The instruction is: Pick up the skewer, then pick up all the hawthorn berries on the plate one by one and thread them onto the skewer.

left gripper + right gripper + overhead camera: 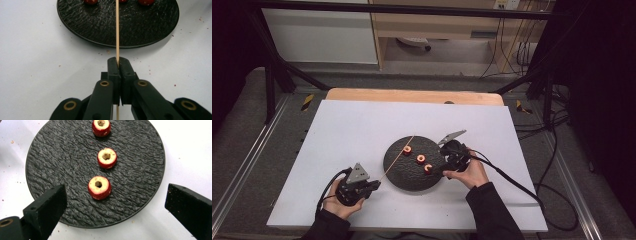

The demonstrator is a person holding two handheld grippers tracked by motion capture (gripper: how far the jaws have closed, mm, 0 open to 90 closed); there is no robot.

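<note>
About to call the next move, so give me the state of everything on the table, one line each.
Left gripper: shut on the skewer.
Skewer: unloaded, reaching over the plate.
Right gripper: open, nothing held, above the nearest fruit piece.
Three fruit pieces: cored, in a row, not skewered.
Plate: flat on the table.

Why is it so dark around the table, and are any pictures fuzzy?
High view: light falls on the white table, the room's edges stay black. Left gripper view: the skewer is sharp, the plate glints. Right gripper view: the fruit pieces are crisp, shadows soft.
</note>
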